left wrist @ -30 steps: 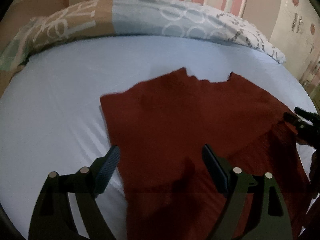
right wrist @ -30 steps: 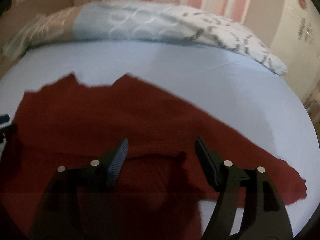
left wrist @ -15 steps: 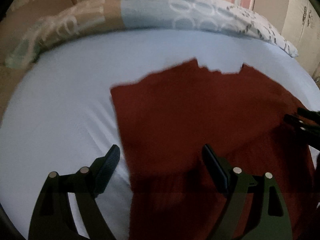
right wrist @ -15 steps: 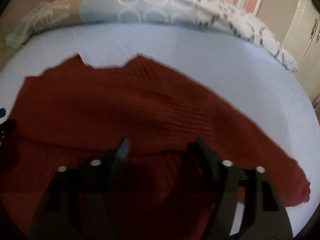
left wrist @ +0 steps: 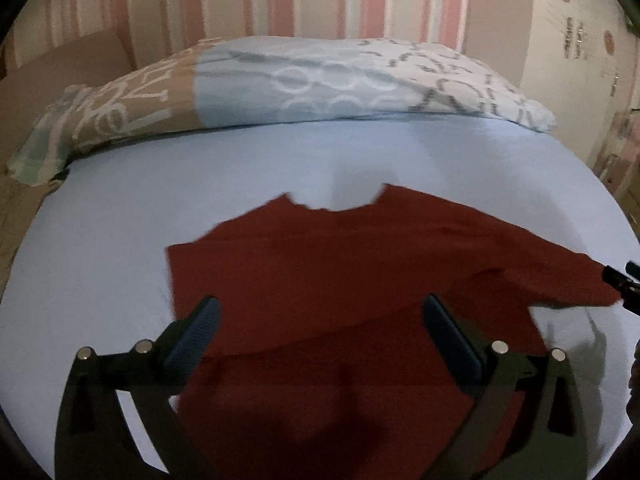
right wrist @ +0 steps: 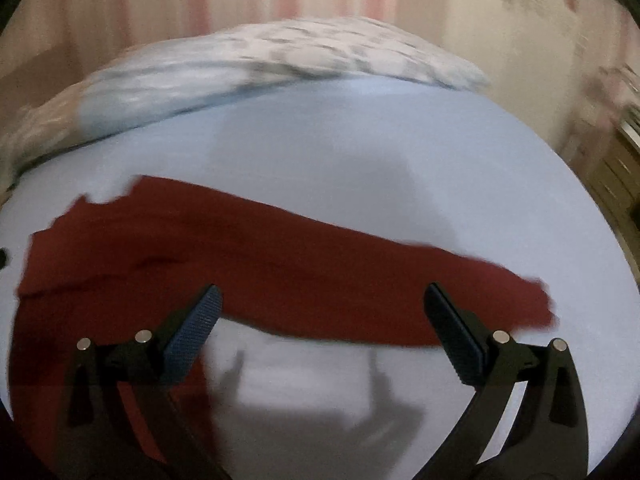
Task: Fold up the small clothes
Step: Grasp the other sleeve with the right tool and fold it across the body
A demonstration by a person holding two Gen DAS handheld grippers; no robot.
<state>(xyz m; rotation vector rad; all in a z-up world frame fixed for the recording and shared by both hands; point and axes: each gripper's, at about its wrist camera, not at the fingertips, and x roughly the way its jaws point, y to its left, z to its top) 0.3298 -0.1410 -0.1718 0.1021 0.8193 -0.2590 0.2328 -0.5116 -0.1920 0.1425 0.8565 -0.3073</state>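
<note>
A dark red knitted sweater (left wrist: 340, 264) lies flat on the pale blue bed sheet (left wrist: 120, 216), neck toward the pillows, one sleeve stretched out to the right (right wrist: 460, 288). My left gripper (left wrist: 318, 328) is open and empty, hovering over the sweater's body. My right gripper (right wrist: 320, 320) is open and empty, above the outstretched sleeve and bare sheet. The right gripper's tip also shows at the right edge of the left wrist view (left wrist: 622, 284), beside the sleeve end.
Patterned pillows (left wrist: 304, 84) lie across the head of the bed against a pink striped wall (left wrist: 280, 0). A cupboard (left wrist: 580, 60) stands at the right. Drawers (right wrist: 620, 168) show past the bed's right edge.
Both grippers have pulled back and risen, so the sweater looks smaller. The right gripper has shifted right, now over the sleeve rather than the body. Both stayed open.
</note>
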